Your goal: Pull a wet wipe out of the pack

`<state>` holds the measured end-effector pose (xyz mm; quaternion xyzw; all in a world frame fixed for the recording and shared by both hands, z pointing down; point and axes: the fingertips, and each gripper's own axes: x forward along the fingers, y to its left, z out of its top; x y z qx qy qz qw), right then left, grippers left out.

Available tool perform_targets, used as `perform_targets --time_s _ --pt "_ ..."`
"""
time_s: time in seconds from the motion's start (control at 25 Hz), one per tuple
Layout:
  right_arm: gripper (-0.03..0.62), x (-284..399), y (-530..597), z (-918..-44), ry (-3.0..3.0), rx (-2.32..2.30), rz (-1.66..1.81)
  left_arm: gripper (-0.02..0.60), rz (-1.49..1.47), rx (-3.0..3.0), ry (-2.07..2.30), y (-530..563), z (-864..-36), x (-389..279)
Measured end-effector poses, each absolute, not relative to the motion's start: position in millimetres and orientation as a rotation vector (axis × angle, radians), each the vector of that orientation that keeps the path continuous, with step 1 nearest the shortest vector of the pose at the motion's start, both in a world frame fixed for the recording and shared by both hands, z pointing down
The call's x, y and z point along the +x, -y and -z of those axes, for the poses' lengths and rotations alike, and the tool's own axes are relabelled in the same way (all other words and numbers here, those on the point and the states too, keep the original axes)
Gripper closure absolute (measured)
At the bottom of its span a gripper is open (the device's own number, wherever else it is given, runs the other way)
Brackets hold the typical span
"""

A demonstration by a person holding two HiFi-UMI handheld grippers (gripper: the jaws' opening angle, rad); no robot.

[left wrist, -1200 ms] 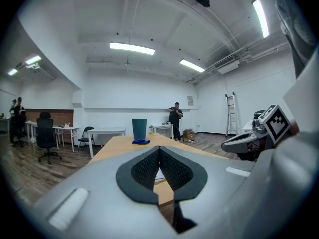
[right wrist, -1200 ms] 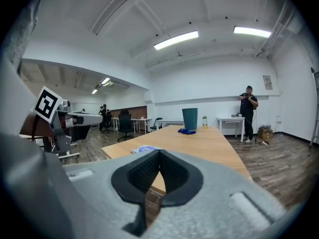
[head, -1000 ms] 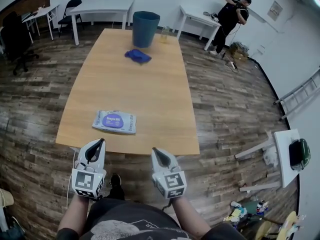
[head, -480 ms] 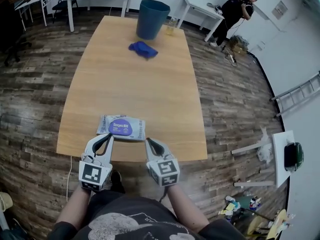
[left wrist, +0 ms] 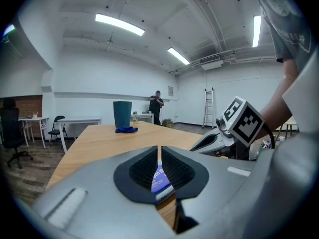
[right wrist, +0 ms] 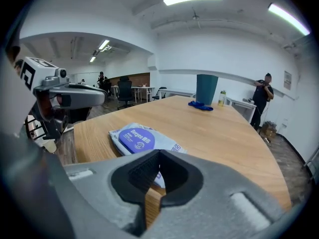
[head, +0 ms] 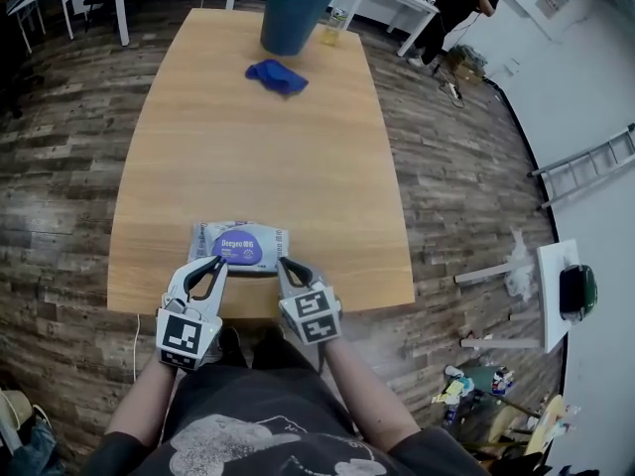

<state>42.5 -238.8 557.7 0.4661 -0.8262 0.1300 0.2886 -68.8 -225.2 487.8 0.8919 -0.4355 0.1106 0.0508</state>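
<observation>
Pack (head: 239,245): flat on table (head: 258,157), close to the near edge, purple flap up, apparently unopened.
Left gripper (head: 218,262): at the pack's near left corner, jaws just parting to a narrow slit, nothing between them.
Right gripper (head: 283,263): at the near right corner, jaws together, empty.
Risks: the pack is unpinned, so a pull may drag it off the near edge. The flap is likely sealed, so pads may slip.

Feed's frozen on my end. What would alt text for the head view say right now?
Both grippers sit at the near edge of the wet wipe pack on the wooden table. The left gripper has its jaws just cracking open with nothing between them, and the right gripper is shut at the pack's right corner. A blue bin and blue cloth sit at the far end.
</observation>
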Motion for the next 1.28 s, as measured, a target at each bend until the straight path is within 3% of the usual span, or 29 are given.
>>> perform_targets --time_s 0.48,1.0,1.28 --pt "0.603 25 257 -607 2.171 0.920 -0.326 0.534 -0.523 2.631 1.336 245 -500 -67" --pt "0.603 18 253 -609 2.229 0.823 -0.333 0.214 -0.989 2.729 1.095 244 -563 -53" --pt "0.603 16 253 -608 2.239 0.805 -0.349 0.203 -1.274 2.788 0.832 255 -581 -48"
